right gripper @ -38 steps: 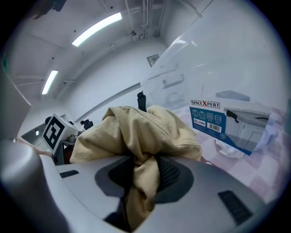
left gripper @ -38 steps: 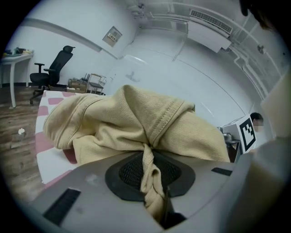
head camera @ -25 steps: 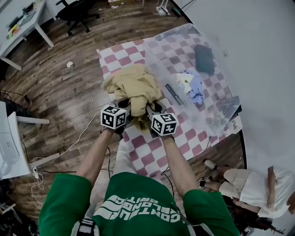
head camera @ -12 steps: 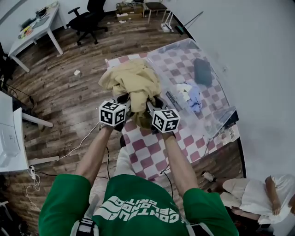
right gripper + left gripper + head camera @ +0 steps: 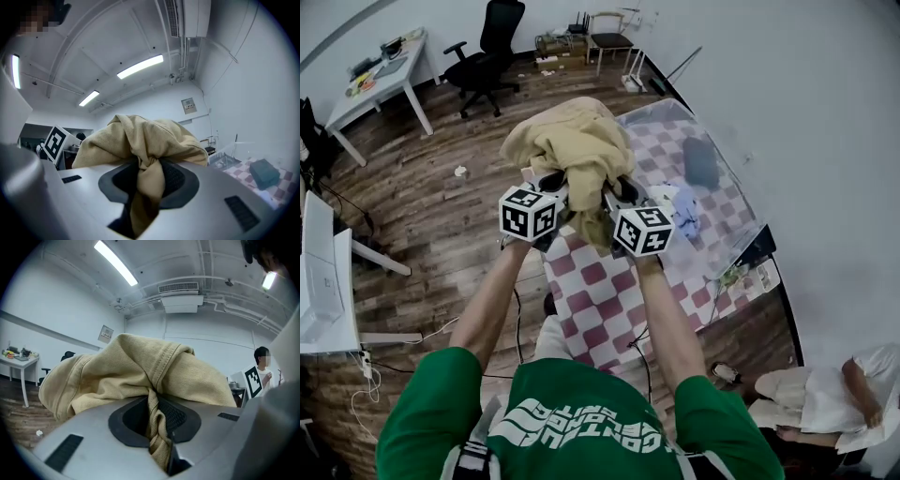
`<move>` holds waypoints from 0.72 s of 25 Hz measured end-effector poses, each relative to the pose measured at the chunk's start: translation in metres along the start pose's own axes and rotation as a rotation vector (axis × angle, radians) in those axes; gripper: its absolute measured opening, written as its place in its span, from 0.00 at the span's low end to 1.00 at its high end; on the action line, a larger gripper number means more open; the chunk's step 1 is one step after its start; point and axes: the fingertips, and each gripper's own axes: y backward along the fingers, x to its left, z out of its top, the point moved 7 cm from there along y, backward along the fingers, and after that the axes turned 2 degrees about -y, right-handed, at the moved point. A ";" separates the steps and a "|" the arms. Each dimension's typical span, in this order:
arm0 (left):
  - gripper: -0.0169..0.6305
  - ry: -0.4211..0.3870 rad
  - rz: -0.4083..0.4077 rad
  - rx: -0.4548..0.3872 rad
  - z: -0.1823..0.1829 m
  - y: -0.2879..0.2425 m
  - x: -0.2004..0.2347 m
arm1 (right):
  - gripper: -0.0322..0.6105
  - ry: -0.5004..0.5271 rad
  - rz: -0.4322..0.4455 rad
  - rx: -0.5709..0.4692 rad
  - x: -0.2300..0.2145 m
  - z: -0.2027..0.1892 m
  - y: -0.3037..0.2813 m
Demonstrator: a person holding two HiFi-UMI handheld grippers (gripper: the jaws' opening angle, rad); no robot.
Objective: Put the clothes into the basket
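Left gripper (image 5: 551, 184) and right gripper (image 5: 617, 192) each pinch the raised tan corduroy garment (image 5: 572, 150). The clear basket (image 5: 727, 159), at three o'clock, already holds other clothes (image 5: 686, 208).

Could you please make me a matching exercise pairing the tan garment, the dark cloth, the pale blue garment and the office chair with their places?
1 tan garment
2 dark cloth
3 pale blue garment
4 office chair

A on the wood floor
B clamped by left gripper and right gripper
C in the clear basket, farther from the person
D in the basket, nearer the person

Pairs: 1-B, 2-C, 3-D, 4-A
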 end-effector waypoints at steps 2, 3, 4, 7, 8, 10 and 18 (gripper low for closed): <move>0.09 -0.021 -0.007 -0.020 0.016 0.002 -0.008 | 0.20 0.017 -0.001 -0.025 0.003 0.016 0.006; 0.09 -0.029 -0.010 -0.029 0.023 0.003 -0.012 | 0.20 0.024 -0.001 -0.036 0.004 0.023 0.010; 0.10 -0.038 -0.014 -0.037 0.029 0.003 -0.017 | 0.20 0.030 -0.002 -0.048 0.005 0.029 0.014; 0.10 -0.066 -0.034 -0.054 0.044 -0.002 -0.031 | 0.20 0.045 -0.015 -0.080 0.002 0.045 0.027; 0.10 -0.073 -0.042 -0.056 0.047 -0.004 -0.035 | 0.20 0.048 -0.022 -0.088 0.000 0.048 0.032; 0.10 -0.080 -0.055 -0.059 0.051 -0.008 -0.043 | 0.20 0.051 -0.034 -0.097 -0.003 0.052 0.040; 0.09 -0.100 -0.147 -0.044 0.065 -0.036 -0.069 | 0.20 0.048 -0.124 -0.127 -0.023 0.068 0.070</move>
